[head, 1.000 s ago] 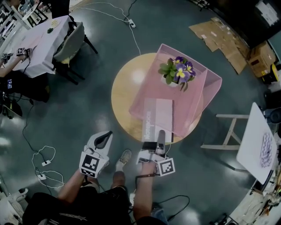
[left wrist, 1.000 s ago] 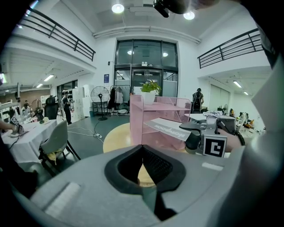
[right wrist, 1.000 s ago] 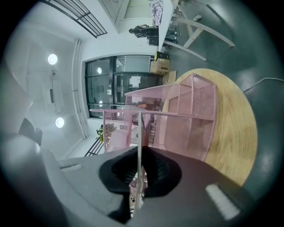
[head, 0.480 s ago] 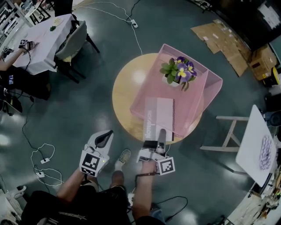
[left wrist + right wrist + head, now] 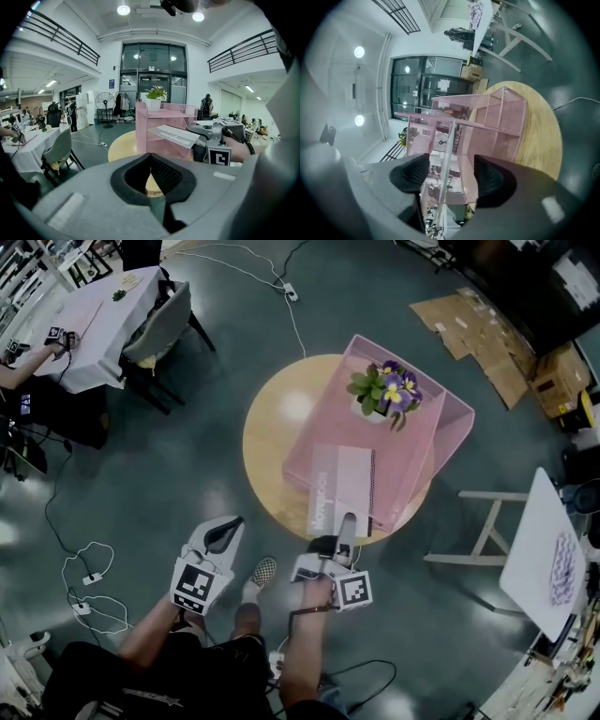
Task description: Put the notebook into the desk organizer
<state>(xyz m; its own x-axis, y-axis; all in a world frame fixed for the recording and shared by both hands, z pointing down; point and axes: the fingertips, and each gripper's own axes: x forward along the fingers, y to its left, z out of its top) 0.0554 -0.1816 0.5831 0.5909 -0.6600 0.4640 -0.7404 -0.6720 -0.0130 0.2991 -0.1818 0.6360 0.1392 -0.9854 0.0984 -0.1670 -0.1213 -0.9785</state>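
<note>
On the right gripper (image 5: 445, 176) the fingers are opening. The thin edge of the pale grey notebook (image 5: 448, 154) stands between them, clear of both pads. Ahead of those fingers the notebook (image 5: 339, 486) runs into the pink wire-mesh desk organizer (image 5: 417, 460) on the round wooden table (image 5: 272, 427), its near end sticking out. Farther ahead, a purple-flowered potted plant (image 5: 384, 390) tops the organizer. The left gripper (image 5: 223, 535), off the table to the left, has its fingers together, holding nothing.

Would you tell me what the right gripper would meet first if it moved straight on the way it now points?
The notebook: its near edge stands between the right gripper's opening jaws, apparently untouched by the pads. Behind it comes the pink organizer.
</note>
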